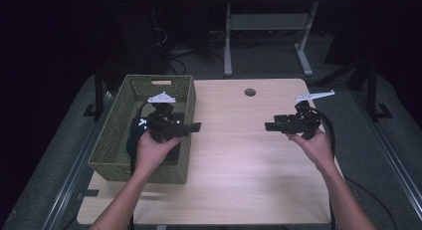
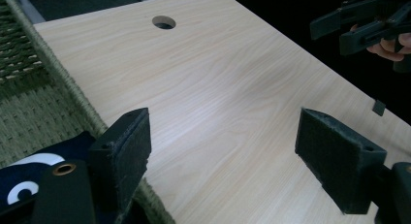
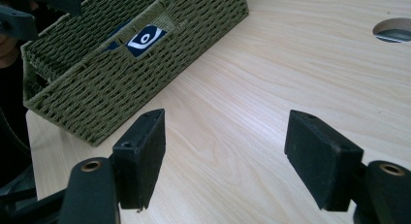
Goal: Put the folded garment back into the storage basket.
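Both grippers empty, fingers spread wide. Left gripper [image 1: 195, 126] hangs over the right rim of the green woven basket [image 1: 115, 135], pointing toward the desk [image 1: 239, 160] centre; right gripper [image 1: 269, 126] is over the desk's right side, pointing back at it.

Dark blue item with white print [image 3: 143, 39] lies inside the basket, seen through the handle cut-out in the right gripper view and at the lower left edge of the left gripper view [image 2: 29, 178]. Probably folded cloth or a soft pouch, hard to tell from so small a patch.

Judged handling: light, limp, not fragile; will sag and drape when lifted. Best to pinch a bunched fold or edge from above, deep between the pads, clear of the basket wall. Basket itself looks light and may slide if nudged.
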Available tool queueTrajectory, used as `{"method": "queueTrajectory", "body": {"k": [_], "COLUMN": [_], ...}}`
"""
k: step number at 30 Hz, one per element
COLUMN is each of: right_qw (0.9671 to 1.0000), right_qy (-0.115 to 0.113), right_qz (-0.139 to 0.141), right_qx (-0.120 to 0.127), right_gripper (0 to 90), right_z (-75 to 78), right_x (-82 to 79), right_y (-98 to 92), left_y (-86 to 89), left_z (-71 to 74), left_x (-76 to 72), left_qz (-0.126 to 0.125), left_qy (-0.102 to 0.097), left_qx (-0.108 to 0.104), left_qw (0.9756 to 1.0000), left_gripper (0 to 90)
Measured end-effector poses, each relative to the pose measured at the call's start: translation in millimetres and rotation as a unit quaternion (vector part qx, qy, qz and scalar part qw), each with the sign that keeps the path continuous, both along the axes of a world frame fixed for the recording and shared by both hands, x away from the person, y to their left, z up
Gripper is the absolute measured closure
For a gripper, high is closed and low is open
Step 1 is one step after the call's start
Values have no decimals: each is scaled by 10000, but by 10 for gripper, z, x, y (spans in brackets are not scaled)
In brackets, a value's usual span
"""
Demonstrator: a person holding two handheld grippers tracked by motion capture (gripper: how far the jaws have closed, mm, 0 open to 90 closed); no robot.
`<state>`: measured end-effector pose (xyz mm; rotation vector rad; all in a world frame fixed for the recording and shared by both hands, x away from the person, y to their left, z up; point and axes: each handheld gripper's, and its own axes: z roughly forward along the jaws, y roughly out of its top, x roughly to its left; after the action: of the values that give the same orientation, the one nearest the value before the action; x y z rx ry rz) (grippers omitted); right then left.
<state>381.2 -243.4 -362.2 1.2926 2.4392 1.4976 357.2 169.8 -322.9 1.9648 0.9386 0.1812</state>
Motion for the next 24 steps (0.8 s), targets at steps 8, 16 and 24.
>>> {"method": "queueTrajectory", "body": {"k": [8, 16, 24], "right_qw": [9999, 9997, 9995], "right_qy": [45, 153, 220], "right_qz": [-110, -188, -231], "right_qx": [7, 36, 1], "right_gripper": [260, 236, 229], "right_z": [-17, -95, -137], "right_x": [-25, -32, -46], "right_y": [-116, -230, -274], "left_y": [-183, -311, -424], "left_z": [-24, -64, -68], "left_x": [-44, -60, -88], "left_qz": [-165, -292, -399], "left_qy": [9, 40, -3], "left_qx": [109, 130, 93], "left_qw": [9998, 9995, 9992], "left_gripper": [204, 203, 198]}}
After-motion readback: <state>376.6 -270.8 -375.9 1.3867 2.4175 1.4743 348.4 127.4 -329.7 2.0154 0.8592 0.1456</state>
